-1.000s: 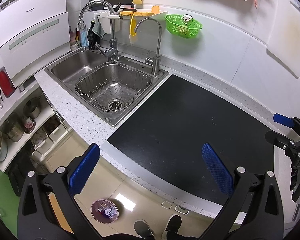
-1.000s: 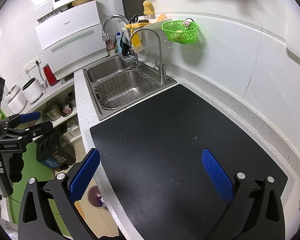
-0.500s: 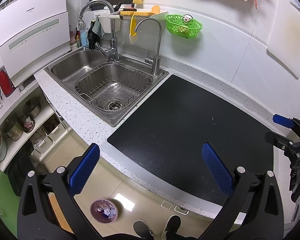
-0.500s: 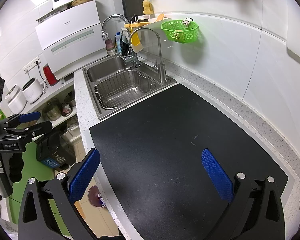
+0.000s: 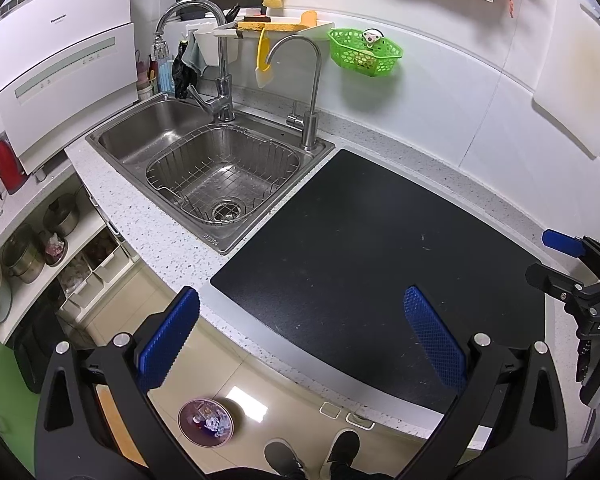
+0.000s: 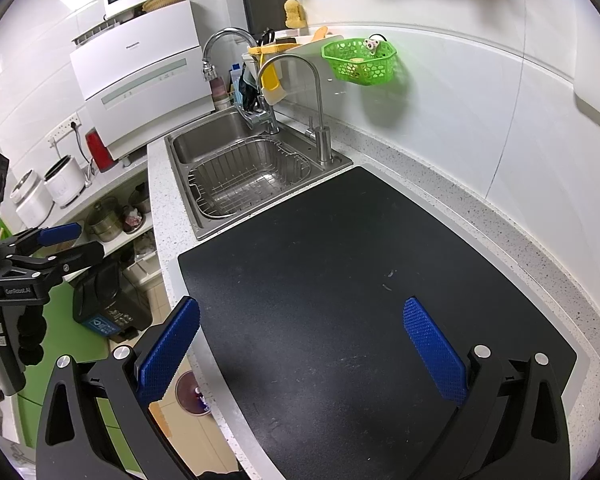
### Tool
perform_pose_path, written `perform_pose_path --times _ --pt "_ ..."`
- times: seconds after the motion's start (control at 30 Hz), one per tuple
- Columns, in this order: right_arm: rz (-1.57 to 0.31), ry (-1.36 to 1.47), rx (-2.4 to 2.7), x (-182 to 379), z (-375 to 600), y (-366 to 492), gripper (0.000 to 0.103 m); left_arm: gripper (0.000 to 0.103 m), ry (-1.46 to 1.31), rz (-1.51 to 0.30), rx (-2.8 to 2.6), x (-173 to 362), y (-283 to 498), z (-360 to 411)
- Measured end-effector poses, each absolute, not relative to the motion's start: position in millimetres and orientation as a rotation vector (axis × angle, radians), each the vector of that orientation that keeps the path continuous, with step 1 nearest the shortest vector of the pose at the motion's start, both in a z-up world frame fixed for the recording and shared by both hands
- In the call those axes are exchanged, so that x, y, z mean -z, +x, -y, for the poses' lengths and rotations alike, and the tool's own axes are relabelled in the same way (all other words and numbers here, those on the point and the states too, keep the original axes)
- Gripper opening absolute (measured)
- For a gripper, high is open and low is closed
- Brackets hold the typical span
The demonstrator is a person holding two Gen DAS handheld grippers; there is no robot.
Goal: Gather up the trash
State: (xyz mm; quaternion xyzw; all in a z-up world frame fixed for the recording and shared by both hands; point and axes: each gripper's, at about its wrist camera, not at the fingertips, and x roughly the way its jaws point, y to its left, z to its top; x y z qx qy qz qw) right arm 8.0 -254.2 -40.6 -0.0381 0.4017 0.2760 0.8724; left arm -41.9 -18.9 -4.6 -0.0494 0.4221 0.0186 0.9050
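Note:
A round floor bin (image 5: 206, 422) with a purple liner holds bits of trash; in the right wrist view only its edge (image 6: 190, 394) shows past the counter. My left gripper (image 5: 302, 340) is open and holds nothing, hovering over the counter's front edge and the black mat (image 5: 360, 248). My right gripper (image 6: 302, 352) is also open with nothing in it, above the same mat (image 6: 340, 280). A few tiny pale flecks (image 6: 388, 276) lie on the mat. Each gripper shows in the other's view: the right one (image 5: 552, 258) at the right edge, the left one (image 6: 56, 244) at the left edge.
A steel sink (image 5: 220, 176) with a wire basket and two faucets lies to the mat's left. A green basket (image 5: 364, 52) hangs on the tiled wall. A dark bin (image 6: 108, 304) stands on the floor. A person's shoes (image 5: 312, 456) show below the counter.

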Motion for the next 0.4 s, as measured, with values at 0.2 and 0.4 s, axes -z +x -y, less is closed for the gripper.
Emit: perform_pose_path --times 0.2,0.4 --pt "-0.840 -0.080 -0.577 40.4 253.9 7.5 0.098 0.100 -0.102 -0.881 -0.035 4.2 -37.6 22.5" --pt "-0.841 -0.081 -0.577 41.6 254.8 7.7 0.098 0.100 -0.089 -0.878 -0.031 2.5 -36.9 23.7"
